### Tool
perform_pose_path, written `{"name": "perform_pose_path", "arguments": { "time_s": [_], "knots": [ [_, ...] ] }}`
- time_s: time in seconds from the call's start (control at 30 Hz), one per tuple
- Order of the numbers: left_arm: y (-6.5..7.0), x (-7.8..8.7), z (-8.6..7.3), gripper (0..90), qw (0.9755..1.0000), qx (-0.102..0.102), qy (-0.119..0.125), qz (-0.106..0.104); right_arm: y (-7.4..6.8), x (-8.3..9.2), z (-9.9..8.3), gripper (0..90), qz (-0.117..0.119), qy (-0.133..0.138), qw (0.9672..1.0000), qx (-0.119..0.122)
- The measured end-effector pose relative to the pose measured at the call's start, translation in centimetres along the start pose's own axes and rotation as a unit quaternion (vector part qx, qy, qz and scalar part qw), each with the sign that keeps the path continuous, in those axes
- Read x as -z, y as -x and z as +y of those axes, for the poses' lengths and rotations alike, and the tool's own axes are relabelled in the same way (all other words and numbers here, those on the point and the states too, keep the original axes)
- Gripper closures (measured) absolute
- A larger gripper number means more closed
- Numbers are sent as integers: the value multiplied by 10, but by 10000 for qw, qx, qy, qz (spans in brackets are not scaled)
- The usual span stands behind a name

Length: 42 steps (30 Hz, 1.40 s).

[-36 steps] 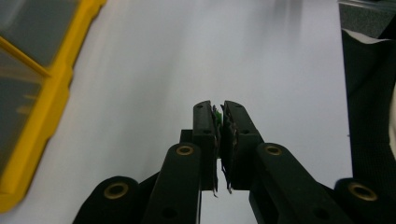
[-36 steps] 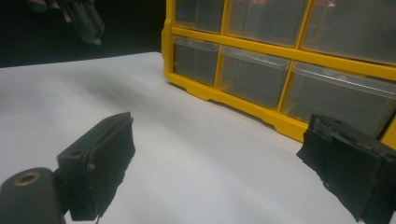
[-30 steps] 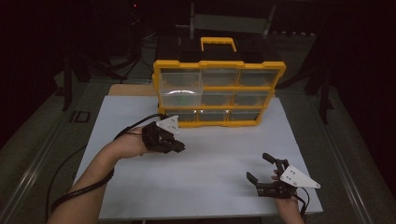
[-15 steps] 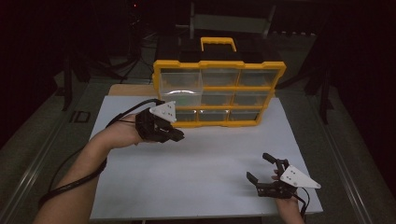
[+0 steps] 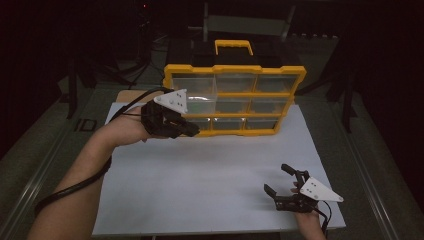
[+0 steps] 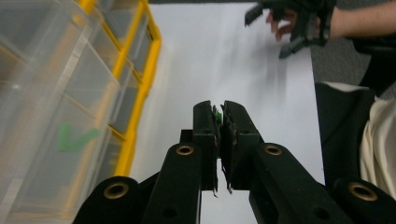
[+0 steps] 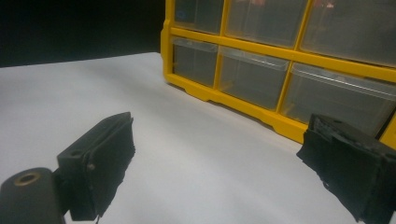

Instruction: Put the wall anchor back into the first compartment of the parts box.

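Left gripper view: left hand-held gripper [image 6: 218, 116] clamped on small green piece [image 6: 217, 115] beside yellow clear-drawered organizer [image 5: 235, 100] at tabletop [image 5: 210, 170] far edge; right hand-held gripper [image 5: 285, 182] gapes idle. Keep squeeze firm, line up with a drawer.

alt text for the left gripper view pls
The left gripper has its two black jaws shut on a small green piece above a white tabletop. A yellow-framed organizer with clear drawers stands at left; the other hand's gripper shows at top right.
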<state>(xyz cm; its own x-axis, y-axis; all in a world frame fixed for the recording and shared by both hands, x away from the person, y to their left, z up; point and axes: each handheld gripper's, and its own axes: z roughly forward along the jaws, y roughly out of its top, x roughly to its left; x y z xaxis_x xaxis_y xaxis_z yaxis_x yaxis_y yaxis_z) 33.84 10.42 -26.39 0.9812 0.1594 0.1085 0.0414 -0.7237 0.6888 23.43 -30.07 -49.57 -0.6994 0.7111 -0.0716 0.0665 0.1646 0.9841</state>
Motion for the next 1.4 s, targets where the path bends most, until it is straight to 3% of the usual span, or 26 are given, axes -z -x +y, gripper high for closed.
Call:
{"name": "perform_pose_path", "arguments": {
  "time_s": [0.33, 0.37, 0.5, 0.73, 0.8, 0.83, 0.9, 0.93, 1.07, 1.23, 1.4],
  "knots": [
    [-15, 23, 19, 843, 9984, 93, 495, 270, 0, 0, 0, 89, 5, 4, 10000, -3],
    [-20, 29, 22, 843, 9968, 230, 703, 317, 0, 0, 0, 89, 2, 2, 10000, -3],
    [-28, 39, 27, 843, 9926, 354, 1047, 493, 0, 0, 0, 89, 7, 1, 10000, 13],
    [-42, 39, 32, 842, 9888, 573, 1099, 836, 0, 0, 0, 89, 6, 0, 10000, -6],
    [-47, 38, 32, 842, 9845, 791, 1179, 1034, 0, 0, 0, 89, 7, -1, 10000, -5],
    [-51, 38, 32, 842, 9805, 988, 1205, 1201, 1, 0, 0, 89, 12, -1, 10000, -2],
    [-58, 37, 32, 841, 9733, 1339, 1220, 1413, 1, 1, 0, 89, 10, -8, 10000, -11],
    [-59, 35, 31, 841, 9720, 1378, 1219, 1461, 1, 0, 0, 89, 11, -7, 10000, -10],
    [-62, 23, 30, 840, 9745, 1382, 898, 1520, 1, 1, 0, 89, -2, 13, 10000, -29],
    [-65, 11, 26, 839, 9747, 1460, 643, 1566, 1, 1, 0, 89, -6, 9, 10000, -26],
    [-67, 5, 25, 833, 9716, 1563, 480, 1711, 1, 1, 0, 89, -7, 12, 10000, -22]
  ]
}}
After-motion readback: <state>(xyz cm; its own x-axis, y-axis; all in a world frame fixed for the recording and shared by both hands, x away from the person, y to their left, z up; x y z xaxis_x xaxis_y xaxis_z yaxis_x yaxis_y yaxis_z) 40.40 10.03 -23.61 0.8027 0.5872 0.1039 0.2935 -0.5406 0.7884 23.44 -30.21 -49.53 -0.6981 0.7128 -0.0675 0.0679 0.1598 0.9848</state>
